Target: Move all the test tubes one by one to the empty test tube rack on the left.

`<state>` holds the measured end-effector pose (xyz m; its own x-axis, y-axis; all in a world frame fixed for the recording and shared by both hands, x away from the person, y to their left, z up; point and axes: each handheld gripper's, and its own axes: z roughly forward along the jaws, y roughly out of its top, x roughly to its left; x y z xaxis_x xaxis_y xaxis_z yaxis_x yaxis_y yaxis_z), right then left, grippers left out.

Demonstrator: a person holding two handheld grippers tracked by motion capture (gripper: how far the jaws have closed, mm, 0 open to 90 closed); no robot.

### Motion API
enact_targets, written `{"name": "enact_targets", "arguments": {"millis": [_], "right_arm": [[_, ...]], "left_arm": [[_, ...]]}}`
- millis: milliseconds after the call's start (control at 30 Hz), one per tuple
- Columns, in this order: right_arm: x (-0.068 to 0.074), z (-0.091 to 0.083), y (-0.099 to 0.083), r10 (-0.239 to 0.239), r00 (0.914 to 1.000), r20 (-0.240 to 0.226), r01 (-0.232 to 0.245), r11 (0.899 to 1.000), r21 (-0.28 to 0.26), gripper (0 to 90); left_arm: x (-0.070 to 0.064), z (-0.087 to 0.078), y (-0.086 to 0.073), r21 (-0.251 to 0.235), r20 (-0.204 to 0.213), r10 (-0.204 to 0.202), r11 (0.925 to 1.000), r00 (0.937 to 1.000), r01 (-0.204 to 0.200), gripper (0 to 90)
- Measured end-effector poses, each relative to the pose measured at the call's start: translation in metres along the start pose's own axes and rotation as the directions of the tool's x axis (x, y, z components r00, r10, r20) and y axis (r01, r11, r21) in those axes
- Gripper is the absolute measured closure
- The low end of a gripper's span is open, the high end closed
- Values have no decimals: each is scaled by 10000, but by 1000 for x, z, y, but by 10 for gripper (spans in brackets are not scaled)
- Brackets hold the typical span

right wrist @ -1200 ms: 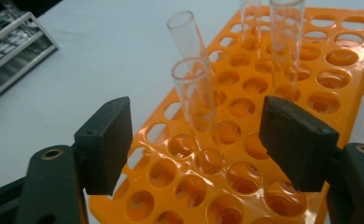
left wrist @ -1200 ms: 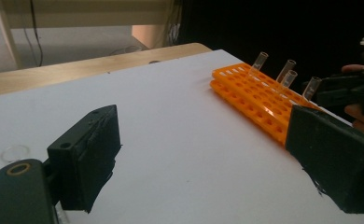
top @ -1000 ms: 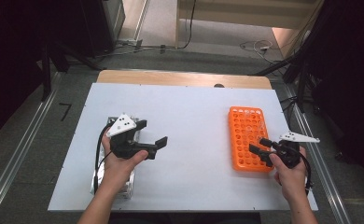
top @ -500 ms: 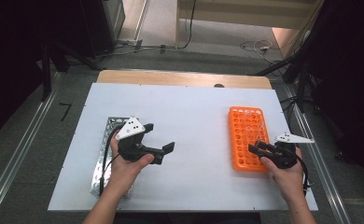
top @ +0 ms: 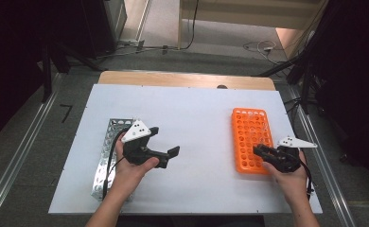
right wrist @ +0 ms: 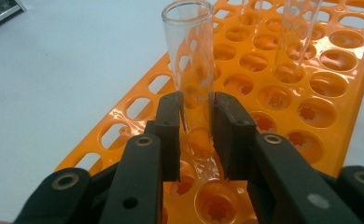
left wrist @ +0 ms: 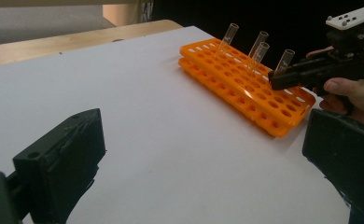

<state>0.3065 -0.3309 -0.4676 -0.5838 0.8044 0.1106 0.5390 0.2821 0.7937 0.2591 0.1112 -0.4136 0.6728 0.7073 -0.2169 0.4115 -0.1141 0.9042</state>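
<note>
The right gripper (right wrist: 196, 135) was clamped on a clear glass test tube (right wrist: 192, 70), its two black jaws pressed flat against the tube's sides. The tube was a smooth, thin-walled cylinder with an open round mouth, standing nearly upright in the near end of the orange rack (right wrist: 283, 93), its lower part still in a hole. The rack was glossy moulded plastic, a rectangular double-tier grid of round holes with slotted openings along its edge; it lay on the right side of the white table (top: 206, 118), long axis running near to far.

The left gripper (top: 166, 156) was held above the table left of centre, its jaws wide apart and holding nothing. Beneath the left hand (top: 130, 165) lay a perforated metal plate (top: 108, 142), dull silver, with rows of round holes, near the table's left edge.

The right gripper view showed faint printed markings on the held tube and star-shaped bases inside the rack holes. The left gripper view showed the rack side-on with four test tubes (left wrist: 259, 44) standing in a row, the nearest one (left wrist: 284, 60) gripped by the right gripper (left wrist: 276, 81). The high view showed the matte, bare white tabletop, a wooden strip (top: 182, 79) along its far edge, and grey three-cornered plates on both grippers.
</note>
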Motion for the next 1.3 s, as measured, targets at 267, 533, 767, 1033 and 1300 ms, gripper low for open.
{"name": "enact_targets", "arguments": {"millis": [267, 533, 767, 1033, 1300], "right_arm": [[-1, -1, -2, 180, 9995, 253, -176, 9997, -172, 736], [1, -9, 2, 456, 9987, 231, -446, 9980, -438, 738], [5, -22, 17, 571, 9976, 386, -549, 9970, -547, 739], [15, -29, 34, 296, 9991, 297, -278, 9978, -596, 739], [28, -16, 51, -251, 9979, -601, 216, 9981, -578, 740]], "left_arm": [[-1, 2, -1, 17, 51, -17, 10000, 10000, 17, 0], [-1, 2, -1, 19, 20, -35, 10000, 10000, 34, 0], [1, 0, 0, -32, -20, -66, 10000, 10000, 66, 0], [2, 0, 2, -78, -15, -41, 10000, 10000, 41, 0], [1, 1, 3, -1, 23, 11, 10000, 10000, -11, 0]]}}
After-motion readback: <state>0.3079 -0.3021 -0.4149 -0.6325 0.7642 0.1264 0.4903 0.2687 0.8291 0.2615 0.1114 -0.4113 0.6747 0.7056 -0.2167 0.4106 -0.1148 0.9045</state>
